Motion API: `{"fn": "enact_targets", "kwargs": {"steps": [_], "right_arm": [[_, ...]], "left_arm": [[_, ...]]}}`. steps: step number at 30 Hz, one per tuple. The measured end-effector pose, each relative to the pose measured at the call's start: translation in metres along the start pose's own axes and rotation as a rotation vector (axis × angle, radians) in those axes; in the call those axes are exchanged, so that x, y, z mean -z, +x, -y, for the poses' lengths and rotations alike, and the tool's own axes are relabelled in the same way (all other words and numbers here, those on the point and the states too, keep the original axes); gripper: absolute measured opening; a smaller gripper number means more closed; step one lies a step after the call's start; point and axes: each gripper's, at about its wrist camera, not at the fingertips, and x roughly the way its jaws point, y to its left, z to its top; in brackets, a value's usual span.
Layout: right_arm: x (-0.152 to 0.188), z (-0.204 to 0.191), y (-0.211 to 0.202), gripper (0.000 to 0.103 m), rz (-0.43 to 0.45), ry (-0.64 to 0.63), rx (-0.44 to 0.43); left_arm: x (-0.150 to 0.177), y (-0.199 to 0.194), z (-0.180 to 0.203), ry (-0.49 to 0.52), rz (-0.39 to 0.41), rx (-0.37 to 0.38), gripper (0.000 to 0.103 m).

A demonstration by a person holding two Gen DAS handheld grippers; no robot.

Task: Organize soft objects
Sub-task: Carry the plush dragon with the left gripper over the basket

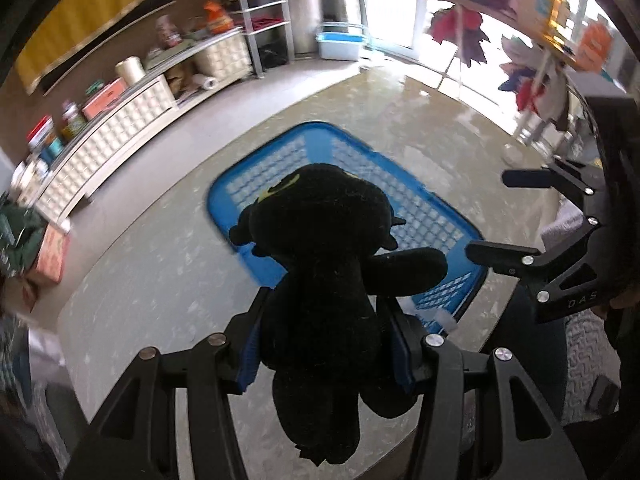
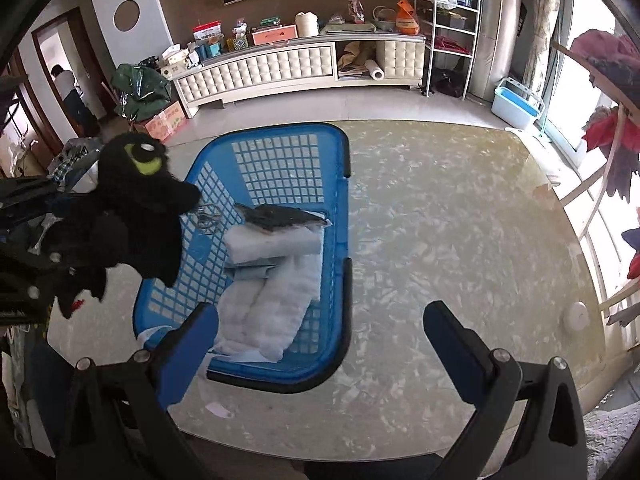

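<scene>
A black plush toy (image 1: 320, 280) with yellow-green eyes hangs in my left gripper (image 1: 326, 348), whose blue-padded jaws are shut on its body. It hovers above the near part of a blue plastic basket (image 1: 280, 152) on the glass table. The right wrist view shows the same plush toy (image 2: 132, 216) at the left, over the left rim of the blue basket (image 2: 340, 208). Inside lie folded white padded cloths (image 2: 276, 280) and a dark item (image 2: 280, 216). My right gripper (image 2: 320, 328) stands open and empty at the basket's near edge; it also appears as the right gripper (image 1: 492, 216) in the left wrist view.
The glass table (image 2: 460, 220) extends to the right of the basket, with a small white disc (image 2: 576, 314) near its right edge. A white sideboard (image 2: 288, 68) with clutter, a metal shelf (image 2: 448, 32), a light-blue bin (image 2: 516, 106) and a clothes rack (image 2: 608, 128) stand around. A person (image 2: 70, 92) is in the far doorway.
</scene>
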Motion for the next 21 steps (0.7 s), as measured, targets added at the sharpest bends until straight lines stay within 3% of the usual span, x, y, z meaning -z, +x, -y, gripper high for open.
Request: {"fn": "enact_targets", "kwargs": {"steps": [12, 21], "right_arm": [[0.008, 0.015, 0.010, 0.103, -0.023, 0.052, -0.008], [0.012, 0.014, 0.018, 0.103, -0.045, 0.067, -0.025]], "left_arm": [[-0.011, 0.038, 0.025, 0.206, -0.001, 0.131, 0.050], [-0.015, 0.071, 0.038, 0.261, -0.053, 0.172, 0.050]]}}
